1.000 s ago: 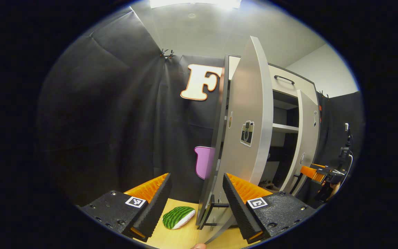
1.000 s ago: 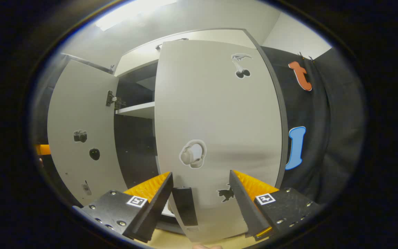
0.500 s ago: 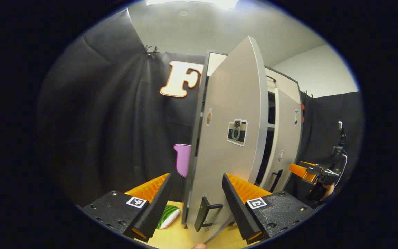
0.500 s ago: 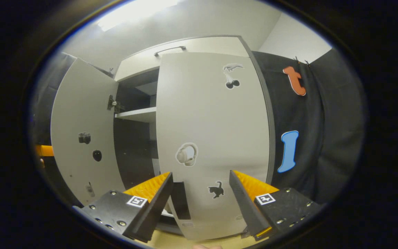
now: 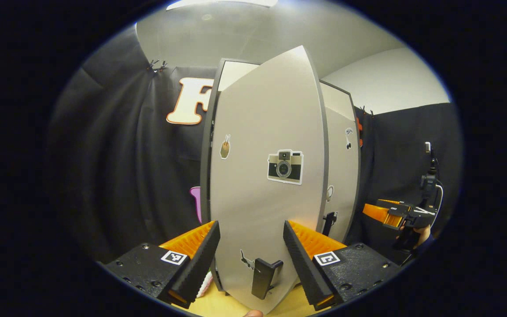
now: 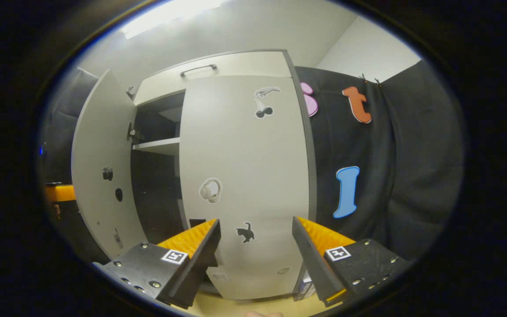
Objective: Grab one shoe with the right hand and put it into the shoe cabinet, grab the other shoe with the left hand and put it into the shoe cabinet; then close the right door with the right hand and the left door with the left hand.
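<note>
The grey shoe cabinet (image 6: 218, 66) stands on a wooden surface. Its right door (image 6: 244, 176), with several stickers, lies flat against the cabinet front. My right gripper (image 6: 255, 259) is open just in front of that door, touching nothing. The left door (image 5: 266, 176), with a camera sticker, is part-way swung in, and its black handle (image 5: 264, 277) sits low between the fingers of my open left gripper (image 5: 251, 259). In the right gripper view the left door (image 6: 99, 167) still stands ajar, showing a dark inside and a shelf (image 6: 154, 145). The right gripper (image 5: 394, 215) also shows off to the right.
A drawer front with a black handle (image 6: 198, 69) tops the cabinet. A small green-and-white thing (image 5: 204, 286) lies on the wooden surface (image 5: 236, 308) by the cabinet's left corner. Black cloth walls close in on both sides.
The left door has swung a good way toward the cabinet, with my left gripper following it. The right door has gone flat against the front and my right gripper has drawn back a little.
</note>
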The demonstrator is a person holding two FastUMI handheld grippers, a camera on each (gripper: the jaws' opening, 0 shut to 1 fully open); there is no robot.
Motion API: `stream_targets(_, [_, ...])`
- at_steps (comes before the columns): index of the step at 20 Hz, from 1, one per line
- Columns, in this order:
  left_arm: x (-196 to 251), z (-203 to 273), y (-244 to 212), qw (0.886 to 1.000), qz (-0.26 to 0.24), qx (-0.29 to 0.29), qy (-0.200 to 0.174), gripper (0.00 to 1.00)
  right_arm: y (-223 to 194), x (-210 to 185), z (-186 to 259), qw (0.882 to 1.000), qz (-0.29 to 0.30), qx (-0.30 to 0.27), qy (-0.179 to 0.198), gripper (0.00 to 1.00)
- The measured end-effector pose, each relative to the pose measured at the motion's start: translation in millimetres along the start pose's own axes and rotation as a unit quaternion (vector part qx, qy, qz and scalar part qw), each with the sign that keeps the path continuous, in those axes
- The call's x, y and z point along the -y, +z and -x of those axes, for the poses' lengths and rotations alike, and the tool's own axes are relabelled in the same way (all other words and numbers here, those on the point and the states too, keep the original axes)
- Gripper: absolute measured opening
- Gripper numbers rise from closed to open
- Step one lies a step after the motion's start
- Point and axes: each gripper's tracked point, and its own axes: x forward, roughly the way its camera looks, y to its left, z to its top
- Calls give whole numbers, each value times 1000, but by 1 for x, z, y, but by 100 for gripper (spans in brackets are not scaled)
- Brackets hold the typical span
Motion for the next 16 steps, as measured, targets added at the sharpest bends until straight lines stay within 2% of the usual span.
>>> stream_targets(1, [4, -5, -3, 1000, 7, -2, -9, 84, 0, 4, 2, 1000, 0, 1, -5, 94])
stream_targets(2, [8, -10, -5, 1000, 12, -4, -17, 89, 1, 9, 5, 1000, 1, 1, -9, 94])
stream_targets(3, [12, -18, -7, 1000, 14, -6, -25, 90, 1, 14, 7, 1000, 3, 1, -15, 98])
stream_targets(11, [40, -63, -20, 999, 1, -18, -43, 90, 4, 57, 24, 998, 0, 5, -61, 98])
stream_targets(12, [42, -68, -21, 999, 1, -21, -44, 90, 3, 62, 25, 998, -1, 4, -67, 94])
stream_targets(13, [42, -73, -22, 999, 2, -22, -44, 90, 2, 66, 26, 997, -1, 3, -73, 98])
stream_targets(16, [45, -85, -28, 998, 10, -28, -47, 90, 0, 77, 28, 996, -5, 0, -87, 98])
